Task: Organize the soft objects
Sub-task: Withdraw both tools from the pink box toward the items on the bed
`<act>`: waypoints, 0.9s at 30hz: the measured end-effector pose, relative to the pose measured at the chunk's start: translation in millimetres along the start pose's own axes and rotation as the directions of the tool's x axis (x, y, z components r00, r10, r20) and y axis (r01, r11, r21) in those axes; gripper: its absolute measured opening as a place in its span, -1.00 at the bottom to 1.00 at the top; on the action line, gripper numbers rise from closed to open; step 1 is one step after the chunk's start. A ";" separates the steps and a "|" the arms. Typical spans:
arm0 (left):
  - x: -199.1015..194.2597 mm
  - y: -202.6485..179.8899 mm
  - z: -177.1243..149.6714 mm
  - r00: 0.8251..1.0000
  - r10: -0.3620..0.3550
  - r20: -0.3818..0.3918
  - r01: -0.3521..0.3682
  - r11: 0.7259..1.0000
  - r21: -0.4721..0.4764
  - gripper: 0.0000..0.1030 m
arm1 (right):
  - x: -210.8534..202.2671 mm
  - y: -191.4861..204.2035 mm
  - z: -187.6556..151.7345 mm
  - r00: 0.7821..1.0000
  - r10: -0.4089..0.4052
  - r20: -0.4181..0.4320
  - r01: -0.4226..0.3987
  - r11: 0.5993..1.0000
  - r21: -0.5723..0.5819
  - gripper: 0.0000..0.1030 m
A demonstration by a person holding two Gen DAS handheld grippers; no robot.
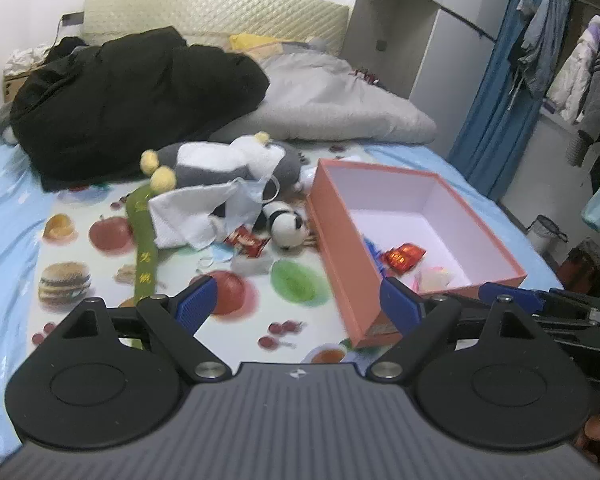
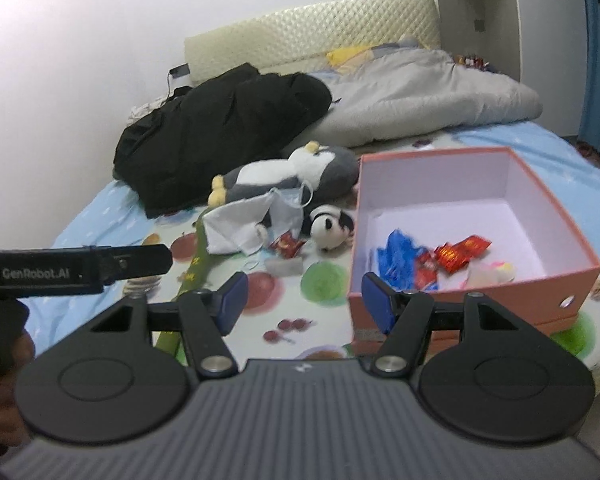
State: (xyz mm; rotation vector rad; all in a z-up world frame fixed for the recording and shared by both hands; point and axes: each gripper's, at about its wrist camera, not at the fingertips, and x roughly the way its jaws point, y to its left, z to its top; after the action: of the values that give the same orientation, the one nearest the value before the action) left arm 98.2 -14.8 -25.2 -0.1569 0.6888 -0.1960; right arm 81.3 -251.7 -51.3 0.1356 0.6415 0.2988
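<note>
My left hand-held gripper [image 1: 300,306] stood wide and empty; my right hand-held gripper [image 2: 304,300] stood partly open, empty, before the orange box [image 2: 452,300] on the bed [image 2: 100,216].

A grey and white plush penguin [image 1: 236,160] with yellow feet lies on its side on the fruit-printed bed sheet, and just in front of it are a crumpled white cloth [image 1: 188,216] and a pale blue face mask [image 1: 256,196]. A small black and white plush panda [image 1: 286,224] lies beside them, close to the left wall of an open pink box [image 1: 340,248] with a white inside. In the box are a red wrapper [image 1: 404,257], something blue [image 2: 396,256] and a small pale pink and yellow soft thing [image 2: 494,274].
</note>
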 end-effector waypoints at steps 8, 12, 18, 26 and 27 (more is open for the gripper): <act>-1.8 19.6 -27.9 0.999 0.032 -0.006 -0.032 0.998 -0.047 0.77 | 3.4 16.2 -17.8 1.000 0.025 -0.018 -0.026 0.999 -0.024 0.27; -3.9 28.0 -37.8 0.998 0.055 0.008 -0.054 0.996 -0.068 0.77 | 7.7 22.9 -25.8 0.998 0.046 -0.041 -0.047 0.998 -0.035 0.27; 4.6 40.9 -42.6 0.997 0.071 -0.006 -0.072 0.993 -0.090 0.77 | 18.3 28.4 -34.3 0.997 0.042 -0.071 -0.045 0.998 -0.043 0.27; 40.8 62.4 -39.9 0.995 0.076 -0.063 -0.082 0.993 -0.089 0.77 | 41.1 36.5 -32.8 0.995 0.032 -0.095 -0.037 0.998 -0.050 0.27; 45.8 65.7 -38.5 0.995 0.074 -0.067 -0.080 0.993 -0.084 0.77 | 45.1 38.2 -31.8 0.995 0.029 -0.099 -0.034 0.998 -0.052 0.27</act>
State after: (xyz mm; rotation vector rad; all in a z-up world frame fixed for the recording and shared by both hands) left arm 116.4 35.3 -96.2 -0.2077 0.7658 -0.0974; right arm 87.4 -200.2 -94.0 0.0804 0.7283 0.3544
